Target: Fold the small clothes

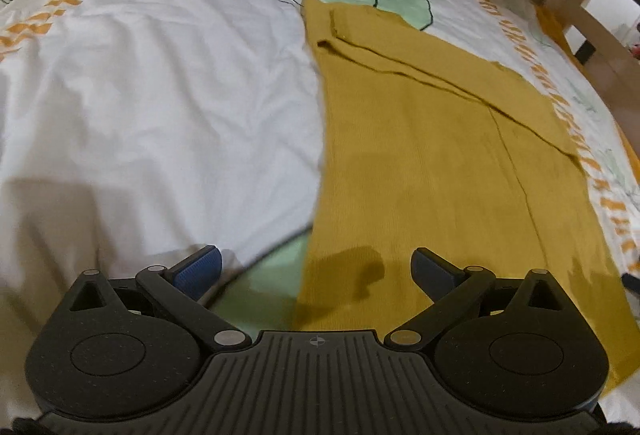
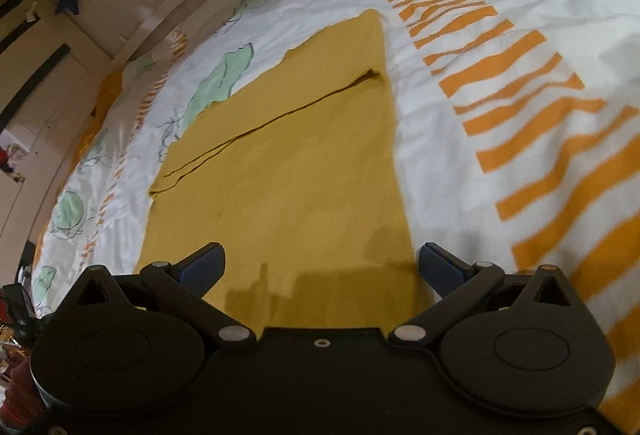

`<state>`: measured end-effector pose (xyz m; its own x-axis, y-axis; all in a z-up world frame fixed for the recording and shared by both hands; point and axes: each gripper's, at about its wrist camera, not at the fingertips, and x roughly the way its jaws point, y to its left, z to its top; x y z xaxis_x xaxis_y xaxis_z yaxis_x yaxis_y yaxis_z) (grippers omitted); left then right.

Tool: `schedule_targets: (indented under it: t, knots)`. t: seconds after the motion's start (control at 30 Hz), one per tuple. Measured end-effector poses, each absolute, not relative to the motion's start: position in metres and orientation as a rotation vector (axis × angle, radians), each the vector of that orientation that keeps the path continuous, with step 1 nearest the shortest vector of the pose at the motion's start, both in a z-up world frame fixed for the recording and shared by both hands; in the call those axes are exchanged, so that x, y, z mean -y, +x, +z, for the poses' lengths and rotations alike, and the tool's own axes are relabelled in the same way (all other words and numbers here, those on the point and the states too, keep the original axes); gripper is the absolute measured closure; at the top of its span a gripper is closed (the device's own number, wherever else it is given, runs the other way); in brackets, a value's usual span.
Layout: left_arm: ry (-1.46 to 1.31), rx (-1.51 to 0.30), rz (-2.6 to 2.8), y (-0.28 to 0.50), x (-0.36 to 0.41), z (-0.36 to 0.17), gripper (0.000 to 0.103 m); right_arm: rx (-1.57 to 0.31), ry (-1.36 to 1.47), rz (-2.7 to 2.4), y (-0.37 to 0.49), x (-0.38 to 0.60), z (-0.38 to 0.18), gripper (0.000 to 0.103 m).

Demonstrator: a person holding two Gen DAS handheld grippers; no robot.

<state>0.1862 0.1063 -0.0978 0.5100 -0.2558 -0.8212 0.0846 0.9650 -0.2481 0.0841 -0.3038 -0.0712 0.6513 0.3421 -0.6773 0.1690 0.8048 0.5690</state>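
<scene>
Honestly, the mustard top [image 1: 420, 163] lies flat on the bed [image 1: 160, 95], part-folded; looks soft, light, floppy; both grippers, left [image 1: 316, 267] and right [image 2: 320, 267], hover spread wide, empty; I'd pinch the near hem corners.

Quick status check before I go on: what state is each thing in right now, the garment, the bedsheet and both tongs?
Mustard garment: lying flat on the bed, partly folded, one flap laid over its far end.
Bedsheet: spread out, lightly wrinkled.
Left tongs: open, holding nothing, above the garment's near left edge.
Right tongs: open, holding nothing, above the garment's near right edge.
</scene>
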Motion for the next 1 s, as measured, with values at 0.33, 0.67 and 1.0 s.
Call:
schedule_targets:
  t: [0.33,0.67,1.0]
  knots:
    - [-0.122,-0.995,-0.24,0.135,-0.099,-0.091,0.0,-0.832,0.627,0.119,0.046,0.286,-0.057,0.0]
    - [0.023,-0.964,-0.284,0.103,-0.079,-0.097,0.0,-0.809,0.466,0.101,0.01,0.254,-0.044,0.0]
    - [-0.014,-1.045,-0.319,0.116,-0.082,-0.11,0.0,-0.851,0.371,0.05,0.02,0.252,-0.041,0.0]
